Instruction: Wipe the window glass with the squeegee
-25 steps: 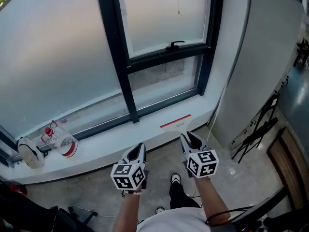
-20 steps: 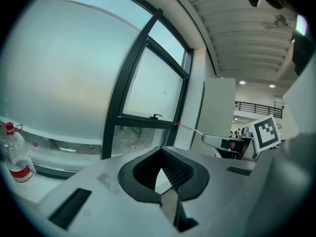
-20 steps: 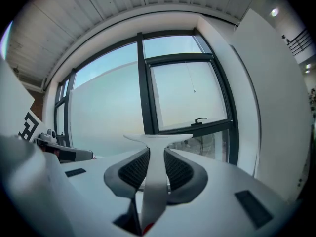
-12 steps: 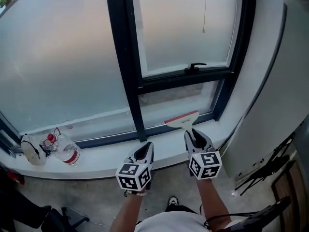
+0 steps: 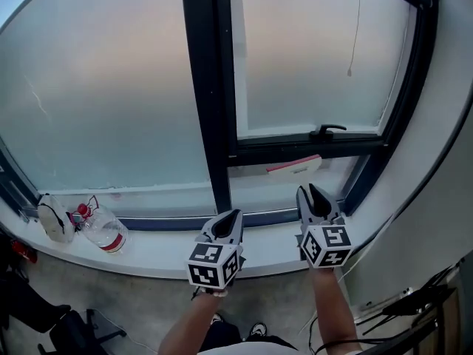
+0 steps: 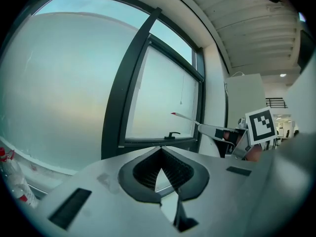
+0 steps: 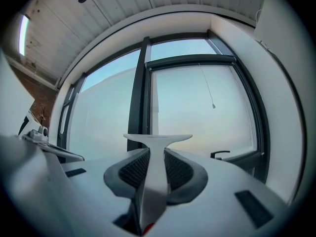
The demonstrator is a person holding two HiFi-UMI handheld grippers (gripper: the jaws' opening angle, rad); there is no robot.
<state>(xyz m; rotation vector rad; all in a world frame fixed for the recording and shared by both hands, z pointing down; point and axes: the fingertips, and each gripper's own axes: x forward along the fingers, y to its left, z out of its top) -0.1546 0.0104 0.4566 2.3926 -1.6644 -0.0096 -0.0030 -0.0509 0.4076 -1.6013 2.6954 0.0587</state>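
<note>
Frosted window glass (image 5: pixel 111 102) fills the head view, split by a dark frame post (image 5: pixel 211 109) that runs from 12 to 6 o'clock. Beneath it a white sill (image 5: pixel 155 246) curves across the scene. A person holds two tools over the sill's near edge. The left tongs (image 5: pixel 228 219) are just beside the foot of the post, and the right tongs (image 5: pixel 316 197) are near them, at their 3 o'clock. The right tongs are clenched on the handle of the squeegee (image 5: pixel 294 165). Its red-edged blade sits at 11 o'clock from their tips, in front of the low pane under the sash. Whether the blade touches the glass cannot be told. The right gripper view shows the handle upright between the pads, with the T-shaped head level. The left tongs are closed tip to tip, with nothing between them. A clear bottle (image 5: pixel 103 231) with a red cap rests on the sill at 9 o'clock, well apart from the left tongs. A black window handle (image 5: pixel 327 131) sits at 12 o'clock above the right tongs.
</note>
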